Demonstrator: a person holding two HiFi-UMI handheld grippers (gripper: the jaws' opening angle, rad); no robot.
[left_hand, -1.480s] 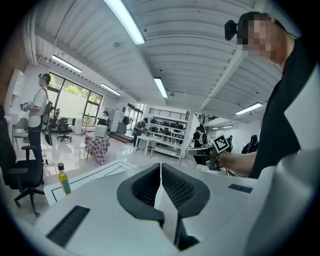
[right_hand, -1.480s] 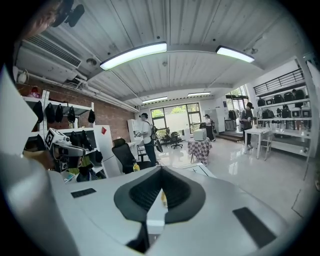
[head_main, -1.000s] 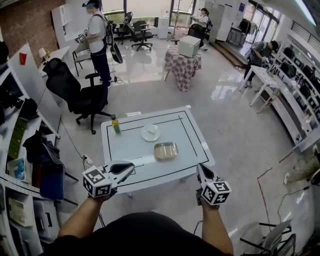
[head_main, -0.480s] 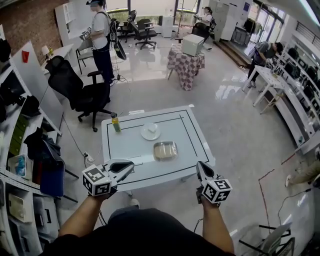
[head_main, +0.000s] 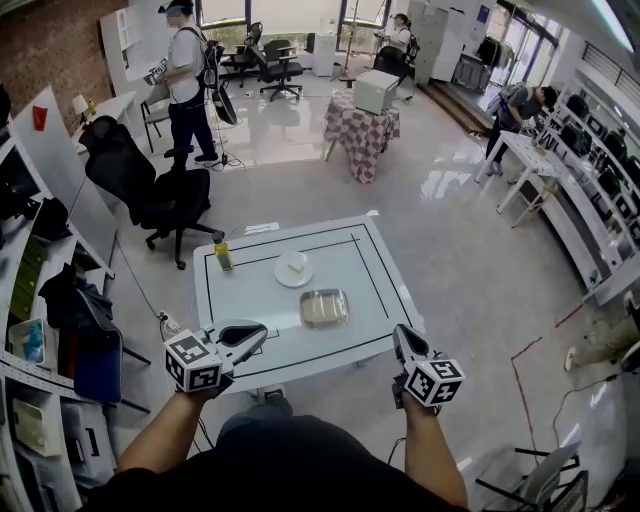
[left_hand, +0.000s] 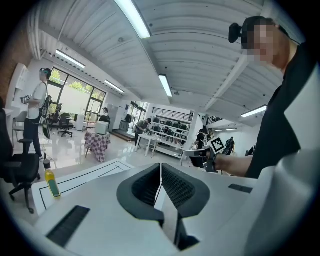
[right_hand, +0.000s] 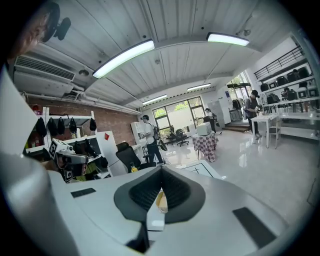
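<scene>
Since half a second ago the white square table has slid a little left and up in the head view, and the small bottle of yellow liquid sits further left in the left gripper view. Both grippers keep their places low in the head view.

One glossy rectangular tray, round-cornered and tan inside, lies flat on the near half of the table. It is the thing nearest the two grippers, yet well apart from both. One round white plate carrying a pale block lies just beyond it, not touching. The single bottle, slim and dark-capped, stands upright at the table's far left corner. A thin black line runs as a rectangle inside the smooth tabletop's edge.

The left gripper is held at the table's near left corner, its ribbed dark jaws pressed together with nothing between them. The right gripper is held by the near right corner, likewise clenched and empty; a yellowish sliver shows through its slit, too small to tell. Each carries one marker cube.

Beyond, one black office chair stands on the shiny floor left of the table, and one checked-cloth stand bears a white box.
</scene>
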